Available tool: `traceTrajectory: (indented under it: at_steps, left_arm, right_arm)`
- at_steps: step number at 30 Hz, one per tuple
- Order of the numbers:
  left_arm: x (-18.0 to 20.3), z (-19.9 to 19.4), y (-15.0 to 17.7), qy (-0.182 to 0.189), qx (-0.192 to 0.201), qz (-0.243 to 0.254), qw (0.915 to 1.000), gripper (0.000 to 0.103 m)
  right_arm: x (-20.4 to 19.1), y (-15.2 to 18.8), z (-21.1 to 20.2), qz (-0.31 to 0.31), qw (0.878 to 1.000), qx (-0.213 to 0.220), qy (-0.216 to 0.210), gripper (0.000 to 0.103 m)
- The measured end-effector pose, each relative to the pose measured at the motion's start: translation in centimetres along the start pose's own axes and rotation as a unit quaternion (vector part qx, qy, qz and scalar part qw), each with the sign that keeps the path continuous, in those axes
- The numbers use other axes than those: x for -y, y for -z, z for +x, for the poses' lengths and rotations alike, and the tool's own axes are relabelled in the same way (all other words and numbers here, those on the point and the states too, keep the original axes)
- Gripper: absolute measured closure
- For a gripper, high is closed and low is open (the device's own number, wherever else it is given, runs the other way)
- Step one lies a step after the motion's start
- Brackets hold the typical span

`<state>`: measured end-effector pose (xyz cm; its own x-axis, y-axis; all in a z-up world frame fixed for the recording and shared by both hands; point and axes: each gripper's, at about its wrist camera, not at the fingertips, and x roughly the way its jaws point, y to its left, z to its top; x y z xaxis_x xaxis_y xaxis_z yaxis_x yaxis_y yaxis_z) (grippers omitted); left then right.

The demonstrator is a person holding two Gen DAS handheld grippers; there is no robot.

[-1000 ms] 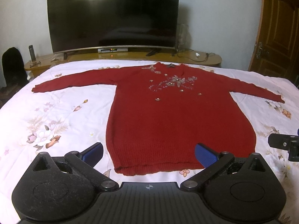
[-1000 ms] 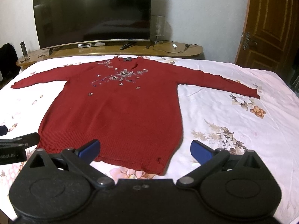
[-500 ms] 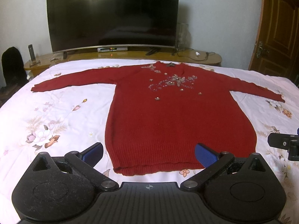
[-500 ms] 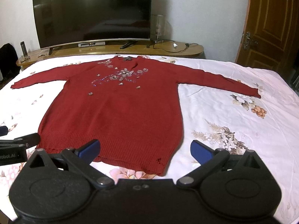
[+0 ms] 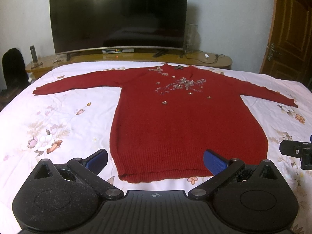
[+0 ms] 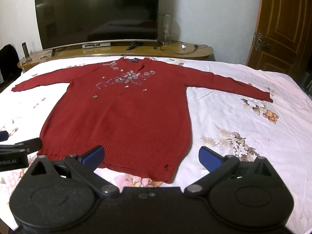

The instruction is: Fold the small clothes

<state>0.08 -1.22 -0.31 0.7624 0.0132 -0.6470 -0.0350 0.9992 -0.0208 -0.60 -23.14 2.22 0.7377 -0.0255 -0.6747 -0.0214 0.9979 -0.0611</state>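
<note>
Our left gripper [image 5: 155,159] and right gripper [image 6: 151,156] hover with jaws wide, empty, over the near hem. The red sweater [image 5: 183,124] lies flat on the bed [image 5: 58,117] (collar farthest), sleeves spread sideways; each gripper sits nearer its own hem corner.

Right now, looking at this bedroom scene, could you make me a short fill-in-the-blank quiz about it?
1. The sweater lying on the bedsheet is coloured ____.
2. Both its sleeves are spread ____.
3. The left gripper and right gripper both have their jaws ____.
4. Behind the bed stands a large dark ____.

Missing words: red; out; open; television
</note>
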Motion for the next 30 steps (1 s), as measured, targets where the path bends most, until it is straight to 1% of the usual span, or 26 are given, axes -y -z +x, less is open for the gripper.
traceTrajectory:
  at_steps: [20,23,26,27,29,30]
  left_arm:
    - [-0.1,0.3,0.1,-0.001,0.000,0.003,1.0000,0.000]
    - [-0.1,0.8,-0.3,-0.001,0.005,0.005,1.0000,0.000]
    - [-0.4,1.6,-1.2,0.002,0.012,-0.003,0.9999,0.000]
    - [-0.7,1.9,-1.5,0.010,0.016,-0.014,0.9997,0.000]
    - [-1.6,2.8,-2.3,0.048,0.027,-0.051,0.9972,0.000]
    - [-1.9,3.3,-2.7,0.062,0.031,-0.063,0.9956,0.000]
  right_arm:
    - [0.1,0.1,0.0,0.001,1.000,0.000,0.000,0.000]
    - [0.2,0.1,0.3,0.000,1.000,-0.001,0.000,0.000]
    - [0.8,-0.2,0.7,0.003,1.000,0.003,0.001,0.000]
    - [1.1,-0.3,0.8,0.004,1.000,0.010,0.003,0.000]
    - [1.9,-0.9,1.1,0.005,0.999,0.035,0.002,0.000]
    - [2.3,-1.2,1.4,0.008,0.999,0.050,0.000,0.000]
